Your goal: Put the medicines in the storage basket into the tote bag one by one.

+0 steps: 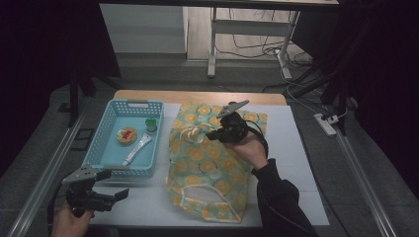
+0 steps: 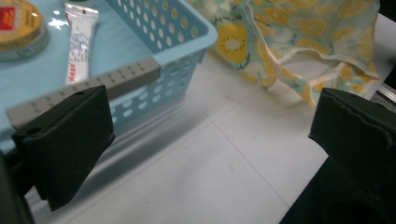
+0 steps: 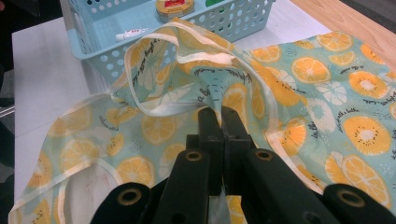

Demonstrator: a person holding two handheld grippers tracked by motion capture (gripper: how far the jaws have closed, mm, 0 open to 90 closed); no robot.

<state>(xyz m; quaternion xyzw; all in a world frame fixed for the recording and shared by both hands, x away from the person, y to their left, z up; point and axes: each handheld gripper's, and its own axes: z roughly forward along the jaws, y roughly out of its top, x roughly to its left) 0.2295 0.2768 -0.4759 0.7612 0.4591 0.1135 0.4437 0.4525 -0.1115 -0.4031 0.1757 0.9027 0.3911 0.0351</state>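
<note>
A: Any writing legible?

B: Barely. The teal, orange-slice-print fabric garment (image 3: 299, 93) has small dark script lines printed btw the fruit, too tiny to read. In the pale blue perforated plastic basket (image 1: 116, 114), the round yellow tin w/ a red label (image 2: 16, 23) has white characters, blurred. The white squeeze tube (image 2: 79, 42) has red print along it, also unreadable. The green-capped small bottle (image 1: 151, 124) shows no text I can make out.

A: What's cut off or hidden?

B: Tin and tube are clipped by the frame edge in the left gripper view. The garment's near hem sits at the edge of the white mat on the bench (image 1: 296, 148). Fabric pinched in the jaws is hidden behind them.

A: Garment's orientation?

B: Lies mid-bench, just right of the basket, long axis running from the person's side to the far side; the arm/neck opening w/ cream trim is at the near end. One far-left fold is lifted into a peak.

A: Grippers?

B: Right hand-held gripper (image 3: 222, 114) is clamped closed on that raised fold. Left hand-held gripper (image 2: 210, 140) has jaws wide apart, nothing btw them, above the mat near the basket's near corner.
</note>
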